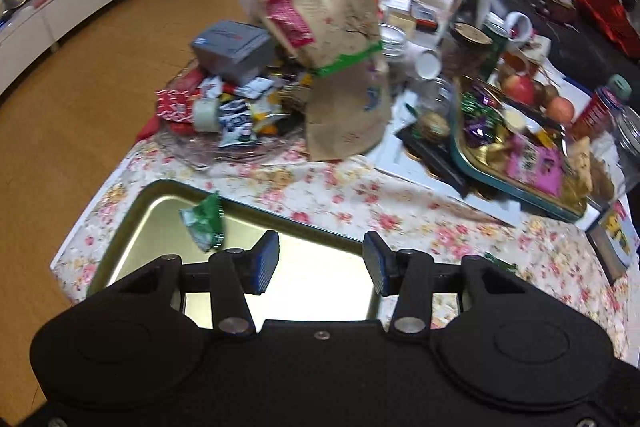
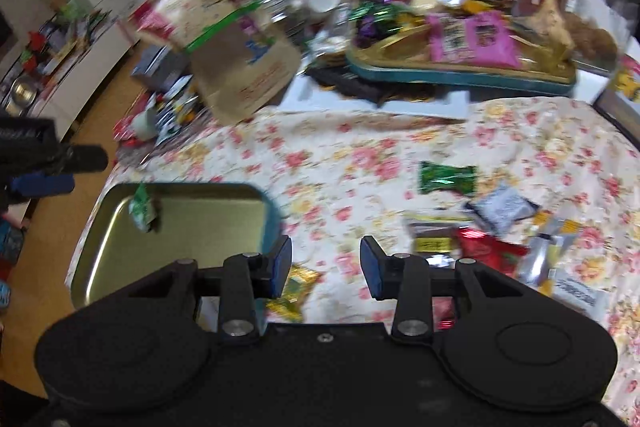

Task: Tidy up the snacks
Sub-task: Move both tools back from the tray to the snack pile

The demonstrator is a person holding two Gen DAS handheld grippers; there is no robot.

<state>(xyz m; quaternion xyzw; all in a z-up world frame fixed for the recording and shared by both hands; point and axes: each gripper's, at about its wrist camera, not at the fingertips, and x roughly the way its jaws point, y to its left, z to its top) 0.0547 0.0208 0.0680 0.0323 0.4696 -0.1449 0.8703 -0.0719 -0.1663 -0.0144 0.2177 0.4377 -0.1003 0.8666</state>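
A gold tin tray sits at the near left corner of the floral table. One green snack packet lies in it by the far rim, also seen as the green packet in the tray in the right wrist view. My left gripper hovers open over the tray with nothing between its blue pads. My right gripper is open above the cloth just right of the tray, holding nothing. Loose snacks lie right of it: a green candy, a grey packet, a red packet. A yellow-green packet lies under its left finger.
A brown paper bag stands behind the tray beside a glass dish heaped with snacks. A teal tray of candies, apples and jars crowd the back right. The table edge drops to wooden floor on the left.
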